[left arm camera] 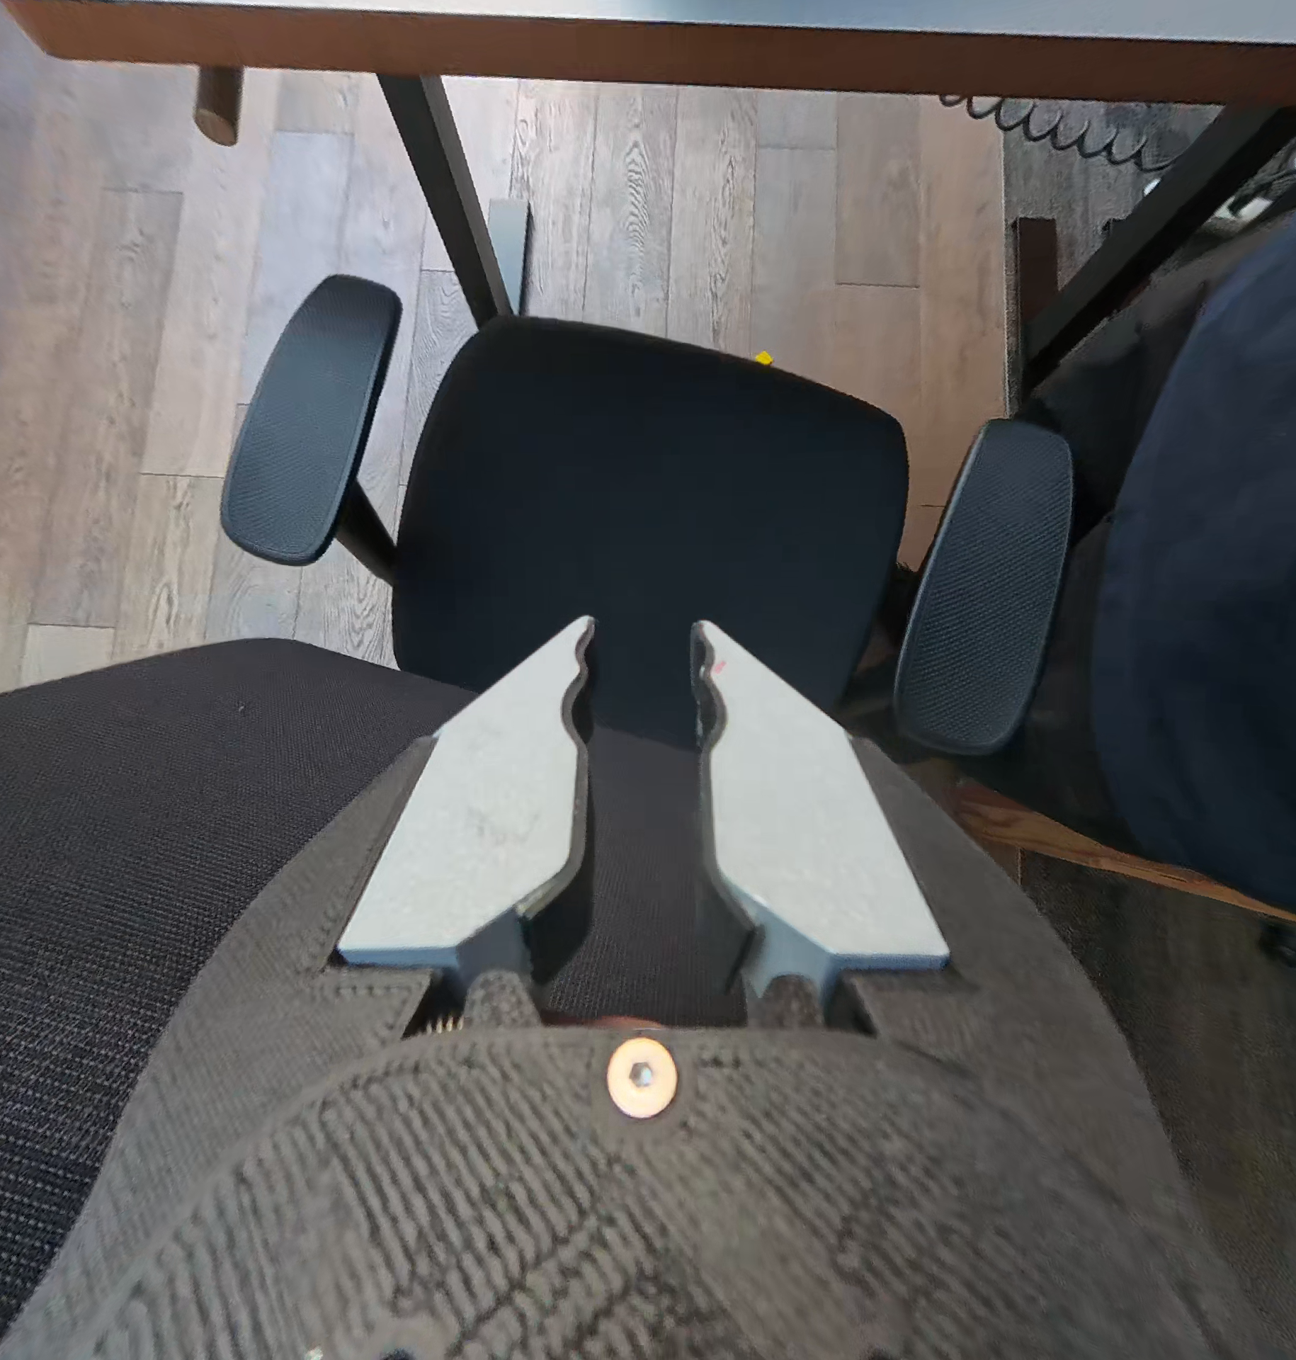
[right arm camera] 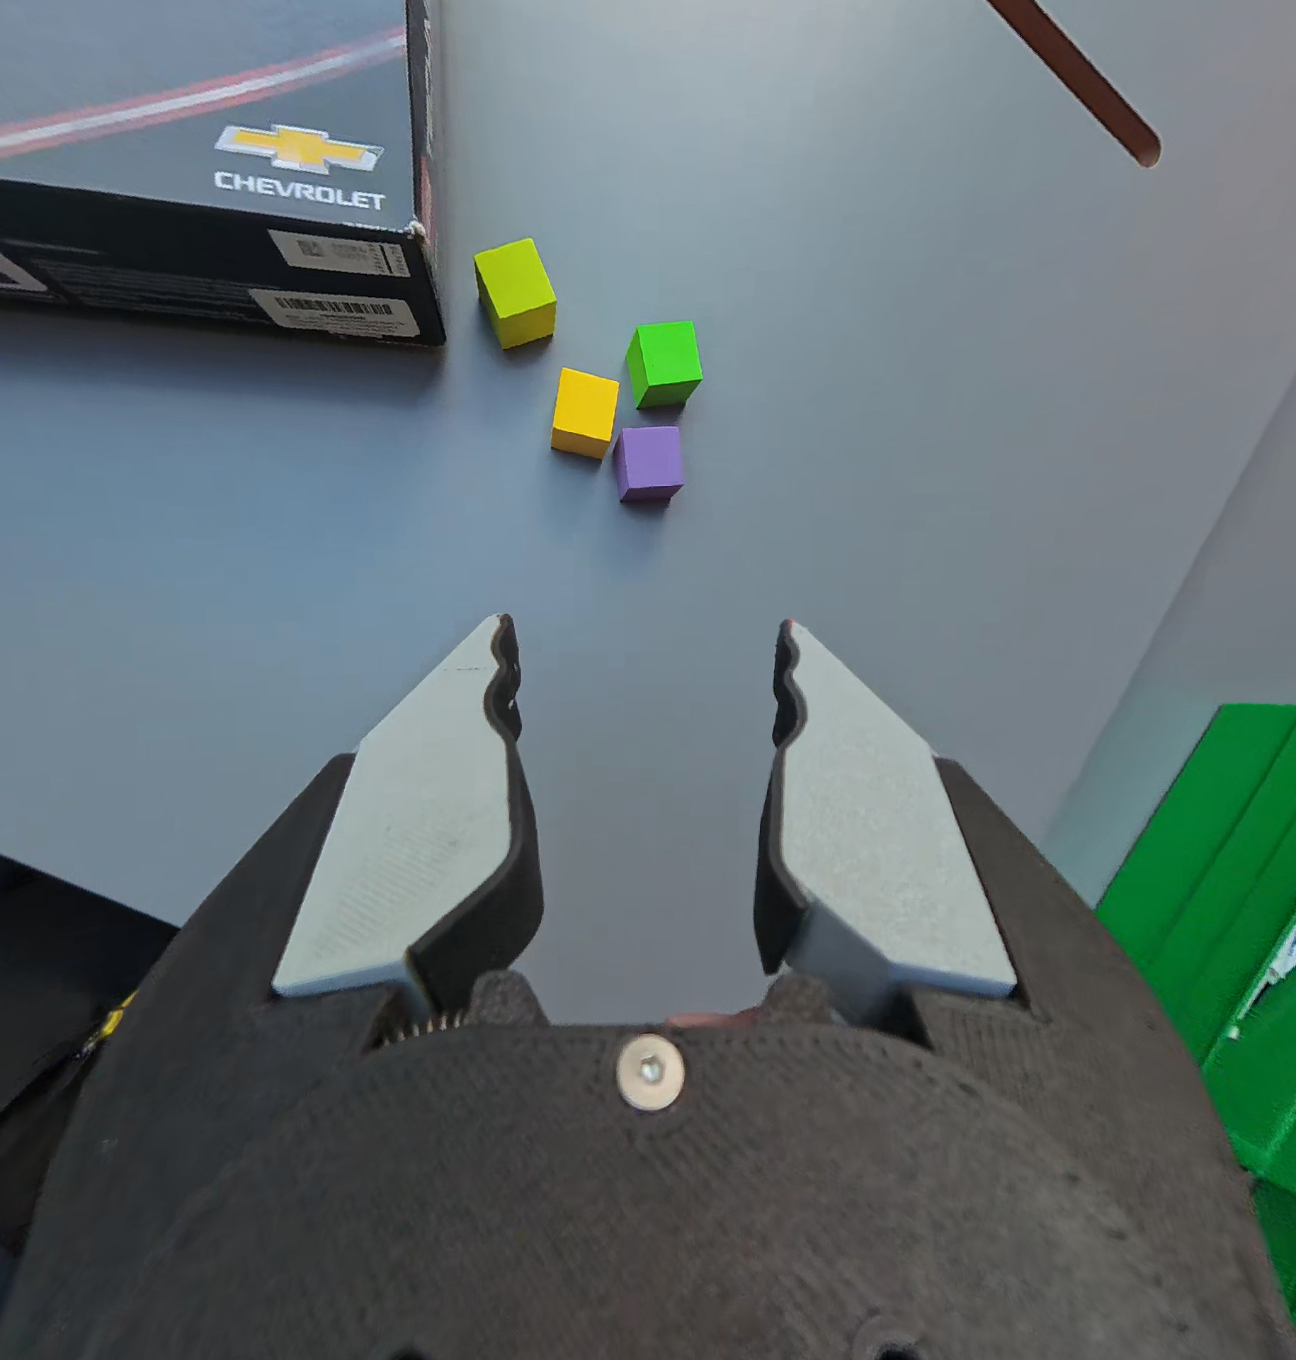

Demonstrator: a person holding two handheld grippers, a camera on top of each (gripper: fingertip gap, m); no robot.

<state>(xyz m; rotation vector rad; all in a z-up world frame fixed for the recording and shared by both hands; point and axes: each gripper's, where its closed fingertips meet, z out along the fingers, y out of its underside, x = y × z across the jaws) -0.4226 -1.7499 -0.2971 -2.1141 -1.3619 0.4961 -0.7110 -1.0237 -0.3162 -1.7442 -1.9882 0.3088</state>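
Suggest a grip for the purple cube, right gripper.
Probably top-down on the purple cube, pads on its near and far faces. The yellow cube crowds its left side; the open right gripper holds nothing.

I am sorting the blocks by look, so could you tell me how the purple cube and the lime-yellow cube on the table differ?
The purple cube is violet; the lime-yellow cube is yellowish green. The purple cube lies nearest the open right gripper, close beside the yellow cube; the lime-yellow cube sits farthest, alone next to the black box. Both rest flat on the grey table, ungripped, and look alike in shape.
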